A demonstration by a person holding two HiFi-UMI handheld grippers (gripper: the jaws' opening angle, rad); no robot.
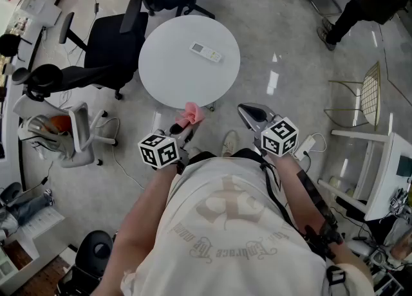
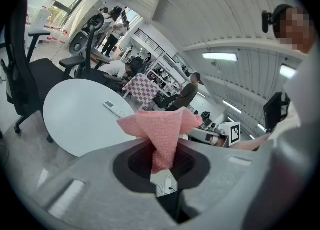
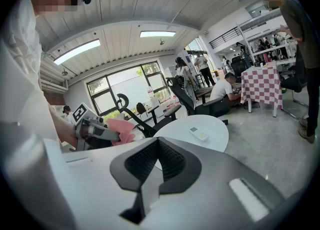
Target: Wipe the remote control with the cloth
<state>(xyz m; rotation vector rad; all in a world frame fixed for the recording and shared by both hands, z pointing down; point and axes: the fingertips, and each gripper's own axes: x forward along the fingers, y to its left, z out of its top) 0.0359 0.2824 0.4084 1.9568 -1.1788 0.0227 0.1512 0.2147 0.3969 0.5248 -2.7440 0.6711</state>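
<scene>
A white remote control [image 1: 206, 52] lies on the round white table [image 1: 174, 76], toward its far side; it also shows as the remote [image 2: 115, 108] in the left gripper view and the remote [image 3: 201, 134] in the right gripper view. My left gripper [image 1: 187, 123] is shut on a pink cloth [image 1: 192, 114], held just short of the table's near edge. The cloth [image 2: 162, 133] sticks up bunched from between the jaws. My right gripper [image 1: 252, 114] is shut with nothing in it, to the right of the table's near edge, and its view shows the pink cloth [image 3: 120, 128] at left.
Black office chairs [image 1: 106, 50] stand left of and behind the table. A white chair [image 1: 80, 135] is at the left, a wire chair [image 1: 367, 98] and white furniture [image 1: 386, 172] at the right. A person [image 1: 354, 2] stands at the top right. A checkered table [image 3: 260, 86] stands farther back.
</scene>
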